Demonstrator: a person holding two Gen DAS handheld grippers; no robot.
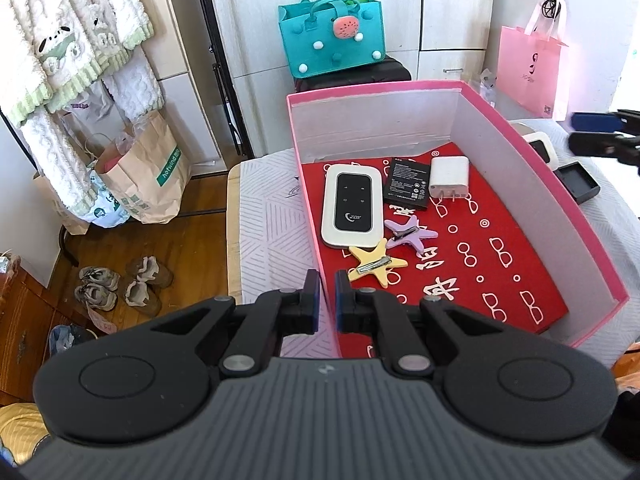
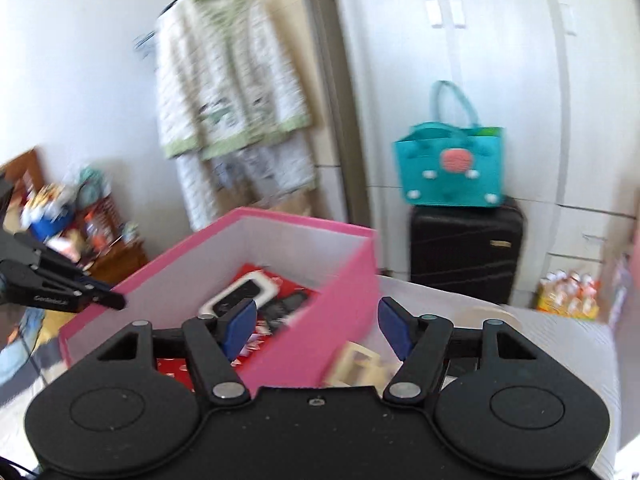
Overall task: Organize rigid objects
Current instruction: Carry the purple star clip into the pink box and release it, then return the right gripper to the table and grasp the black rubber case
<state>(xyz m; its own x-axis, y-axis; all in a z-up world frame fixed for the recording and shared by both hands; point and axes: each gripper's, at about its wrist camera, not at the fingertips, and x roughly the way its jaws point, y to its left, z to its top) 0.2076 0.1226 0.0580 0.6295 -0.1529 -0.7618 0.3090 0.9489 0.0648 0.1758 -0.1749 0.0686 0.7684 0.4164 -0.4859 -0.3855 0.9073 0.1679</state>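
Observation:
A pink box [image 1: 532, 148] with a red floor sits on the table. Inside lie a white router [image 1: 351, 210], a black battery [image 1: 407, 185], a white charger [image 1: 449, 178], a purple star clip [image 1: 409, 232] and a yellow star clip [image 1: 376, 264]. My left gripper [image 1: 327, 300] straddles the box's near left wall, its jaws almost closed with the wall between them. My right gripper [image 2: 314, 330] is open and empty above the box's right wall [image 2: 320, 320]; it shows at the right edge of the left wrist view [image 1: 600, 136]. A white device [image 1: 542, 146] and a black block [image 1: 580, 182] lie outside, right of the box.
A teal bag [image 1: 334, 36] stands on a black suitcase [image 2: 466, 252] behind the table. A pink bag [image 1: 532, 68] hangs at the back right. Paper bags [image 1: 148, 176] and shoes [image 1: 120, 284] are on the wooden floor to the left. A beige item [image 2: 356, 364] lies under the right gripper.

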